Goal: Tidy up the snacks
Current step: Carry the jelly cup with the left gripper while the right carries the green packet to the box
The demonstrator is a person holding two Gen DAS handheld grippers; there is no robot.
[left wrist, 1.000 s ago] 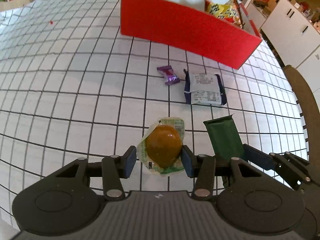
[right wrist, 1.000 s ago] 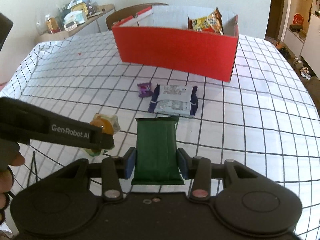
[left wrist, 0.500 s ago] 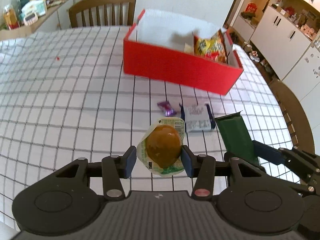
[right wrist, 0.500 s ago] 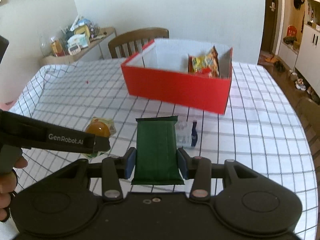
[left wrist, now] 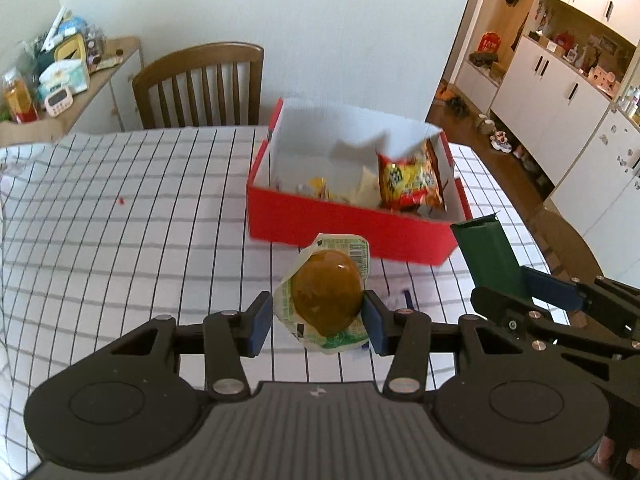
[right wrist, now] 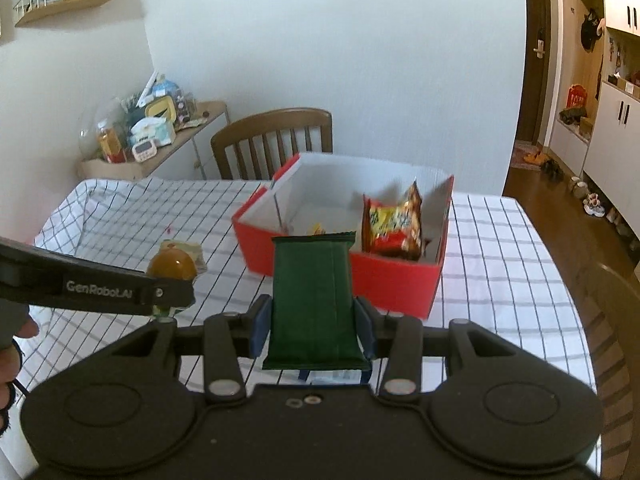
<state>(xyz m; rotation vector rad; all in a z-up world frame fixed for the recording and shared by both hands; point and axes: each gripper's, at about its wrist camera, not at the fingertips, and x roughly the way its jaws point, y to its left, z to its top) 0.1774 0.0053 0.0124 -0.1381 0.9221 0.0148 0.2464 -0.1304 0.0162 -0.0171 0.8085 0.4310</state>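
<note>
Jelly cup (left wrist: 325,294) with an amber dome and green-printed film lid, clamped between the blue pads of the left gripper (left wrist: 318,322), lifted clear above the desk (left wrist: 120,240). Just to the right, dark green snack packet (right wrist: 312,300), upright and pinched at both long edges by the jaws of the right gripper (right wrist: 314,330), likewise held in the air; seen from the left wrist view as a green slab (left wrist: 490,258) beside the jelly cup, apart from it. Beyond both, red cardboard box (left wrist: 348,226) with white inner walls, open at the top, standing on the desk; inside it a yellow-and-red crisp bag (left wrist: 412,184) leaning at the right end, plus a few smaller wrapped snacks, too small to identify. Under the right gripper, part of a navy-and-white packet (right wrist: 332,378) lying flat on the desk, mostly hidden. Black-and-white checked cloth (right wrist: 500,260) spread over the whole desk. Wooden chair (left wrist: 200,84) at the far edge, cluttered sideboard (right wrist: 160,148) against the wall on the left, white cabinets (left wrist: 560,92) on the right. Fingers of a person (right wrist: 12,344) at the left border of the right wrist view.
</note>
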